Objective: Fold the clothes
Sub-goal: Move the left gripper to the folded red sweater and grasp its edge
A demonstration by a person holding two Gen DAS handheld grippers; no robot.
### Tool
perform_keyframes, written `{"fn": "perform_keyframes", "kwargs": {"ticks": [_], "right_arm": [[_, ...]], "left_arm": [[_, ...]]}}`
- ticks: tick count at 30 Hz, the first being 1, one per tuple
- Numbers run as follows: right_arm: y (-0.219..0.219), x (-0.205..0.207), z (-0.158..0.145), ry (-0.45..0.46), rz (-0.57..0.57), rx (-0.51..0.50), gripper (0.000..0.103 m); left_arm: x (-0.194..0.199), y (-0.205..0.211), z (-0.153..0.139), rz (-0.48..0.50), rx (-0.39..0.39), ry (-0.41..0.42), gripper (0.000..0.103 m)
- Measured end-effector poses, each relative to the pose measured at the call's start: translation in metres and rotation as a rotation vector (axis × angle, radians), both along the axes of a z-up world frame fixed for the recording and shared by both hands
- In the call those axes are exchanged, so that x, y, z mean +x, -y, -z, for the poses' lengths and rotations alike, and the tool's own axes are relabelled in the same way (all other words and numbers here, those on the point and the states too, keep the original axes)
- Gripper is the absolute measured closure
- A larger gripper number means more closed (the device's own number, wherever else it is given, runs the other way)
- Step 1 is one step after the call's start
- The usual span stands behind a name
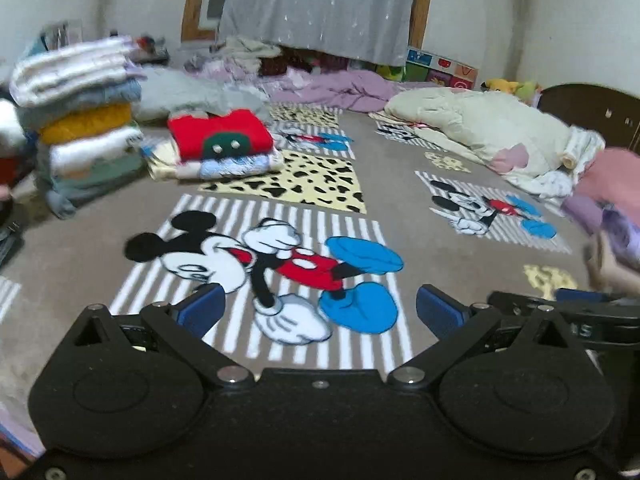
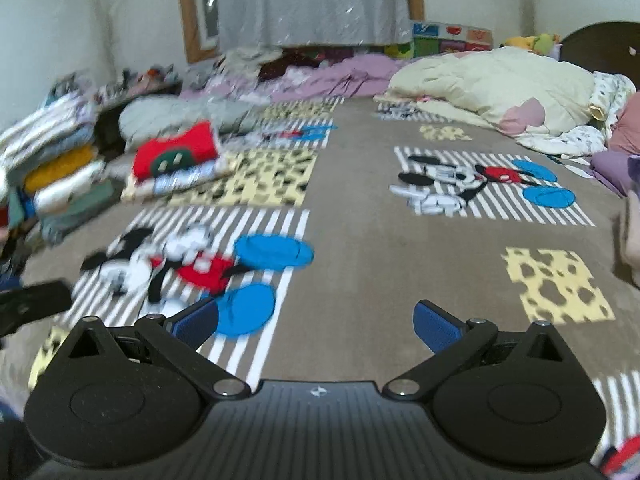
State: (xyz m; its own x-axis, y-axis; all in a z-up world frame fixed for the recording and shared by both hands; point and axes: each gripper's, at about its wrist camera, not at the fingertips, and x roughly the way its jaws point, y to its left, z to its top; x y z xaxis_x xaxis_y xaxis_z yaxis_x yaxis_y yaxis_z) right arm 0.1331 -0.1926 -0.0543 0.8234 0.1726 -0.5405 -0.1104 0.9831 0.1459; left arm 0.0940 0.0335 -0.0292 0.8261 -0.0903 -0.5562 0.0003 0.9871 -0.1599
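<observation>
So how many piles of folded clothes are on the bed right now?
2: a tall stack at the far left edge, and a shorter red-topped pile right of it. More may sit out of frame.

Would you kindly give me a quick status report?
Left claw open, empty. Right claw open, empty. Folded stacks far left; no garment in front. Blanket bare ahead.

Bare blanket (image 1: 400, 184) ahead lies free, hemmed by folded stacks (image 1: 80, 120) left, quilt (image 1: 480, 120) right.
</observation>
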Motion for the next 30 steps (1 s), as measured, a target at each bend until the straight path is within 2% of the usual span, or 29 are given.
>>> {"fn": "perform_keyframes", "kwargs": {"ticks": [3, 7, 11, 16, 19, 21, 24, 27, 30], "right_arm": [[0.005, 0.028, 0.004, 0.031, -0.015, 0.013, 0.000], [0.007, 0.067, 0.017, 0.045, -0.055, 0.053, 0.000], [0.008, 0.099, 0.045, 0.033, -0.087, 0.091, 0.000], [0.018, 0.126, 0.074, -0.018, -0.085, 0.142, 0.000], [0.023, 0.137, 0.081, -0.025, -0.093, 0.176, 0.000], [0.027, 0.143, 0.083, -0.017, -0.095, 0.196, 0.000], [0.031, 0.156, 0.092, -0.025, -0.098, 0.211, 0.000], [0.037, 0.162, 0.099, -0.039, -0.089, 0.225, 0.000], [0.046, 0.170, 0.106, -0.067, -0.076, 0.254, 0.000]], "left_arm": [[0.027, -0.007, -0.004, -0.001, 0.032, -0.065, 0.000], [0.065, -0.014, -0.006, -0.016, 0.123, -0.089, 0.000], [0.104, -0.029, -0.013, -0.038, 0.141, -0.034, 0.000], [0.157, -0.059, -0.024, -0.130, 0.132, 0.116, 0.000], [0.196, -0.079, -0.024, -0.167, 0.101, 0.108, 0.001], [0.223, -0.088, -0.022, -0.212, 0.122, 0.088, 0.001], [0.256, -0.096, -0.015, -0.242, 0.173, 0.101, 0.001], [0.287, -0.109, -0.006, -0.267, 0.150, 0.119, 0.002], [0.316, -0.125, 0.004, -0.295, 0.103, 0.126, 0.011]]}}
